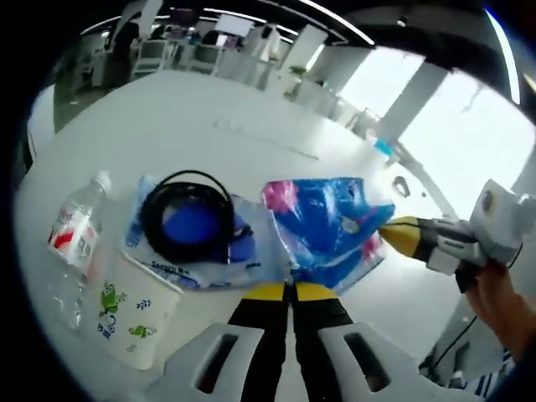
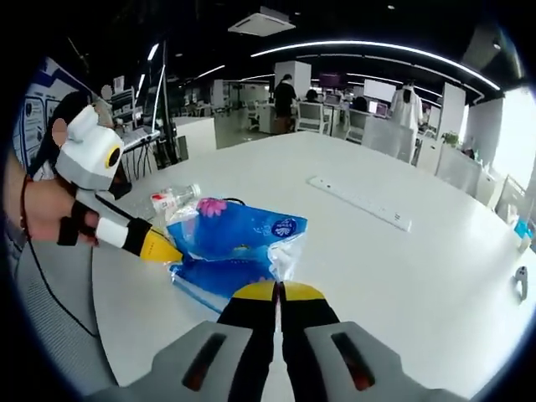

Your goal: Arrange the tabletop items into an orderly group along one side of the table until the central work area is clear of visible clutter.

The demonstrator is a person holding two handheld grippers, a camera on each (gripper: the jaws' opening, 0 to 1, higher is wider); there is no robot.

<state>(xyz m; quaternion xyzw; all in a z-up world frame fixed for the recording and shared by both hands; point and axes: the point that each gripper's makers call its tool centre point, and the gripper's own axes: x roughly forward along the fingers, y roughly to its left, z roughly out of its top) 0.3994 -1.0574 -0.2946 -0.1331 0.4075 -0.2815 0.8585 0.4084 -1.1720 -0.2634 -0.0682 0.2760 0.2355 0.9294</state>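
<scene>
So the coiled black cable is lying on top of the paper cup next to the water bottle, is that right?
Not quite. In the left gripper view the black cable lies coiled on a flat blue and clear plastic packet, not on the paper cup. The cup does stand next to the water bottle, just in front of the packet.

One bottle (image 1: 77, 230), one cup (image 1: 138, 311), one cable coil (image 1: 188, 213), two blue packets (image 1: 331, 226).

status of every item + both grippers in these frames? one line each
left gripper: jaws shut, tips at the blue packet's edge
right gripper: jaws shut, tips at the packet
blue packet: lying flat, crumpled
water bottle: on its side, capped
paper cup: tipped on its side
black cable: coiled, lying on a flat plastic pack
table: far side bare
</scene>
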